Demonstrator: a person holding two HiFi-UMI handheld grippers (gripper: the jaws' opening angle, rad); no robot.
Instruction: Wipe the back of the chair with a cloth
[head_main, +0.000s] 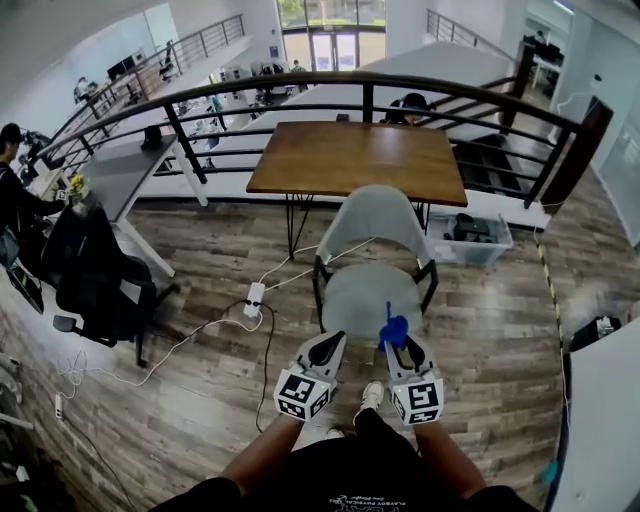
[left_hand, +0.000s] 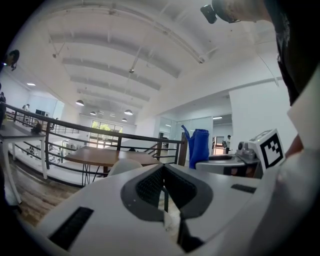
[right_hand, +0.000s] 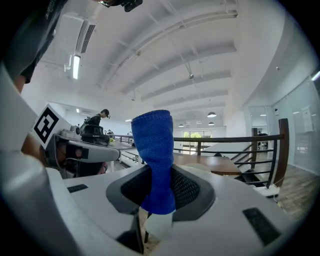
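A pale grey chair (head_main: 371, 222) stands in front of me, its seat (head_main: 365, 296) toward me and its curved back toward a wooden table (head_main: 355, 157). Both grippers hover side by side just short of the seat's front edge. My right gripper (head_main: 405, 350) is shut on a blue cloth (head_main: 393, 330), which sticks up from between the jaws (right_hand: 155, 150). My left gripper (head_main: 322, 352) is shut with nothing in it (left_hand: 163, 172). In the left gripper view the cloth (left_hand: 199, 146) shows to the right and the chair back (left_hand: 124, 165) peeks over the jaws.
A black metal railing (head_main: 370, 86) runs behind the table. A white power strip (head_main: 254, 295) and cables lie on the wood floor left of the chair. A black office chair (head_main: 95, 275) stands at the left, a plastic box (head_main: 470, 240) right of the table, a white desk (head_main: 600, 420) at the right.
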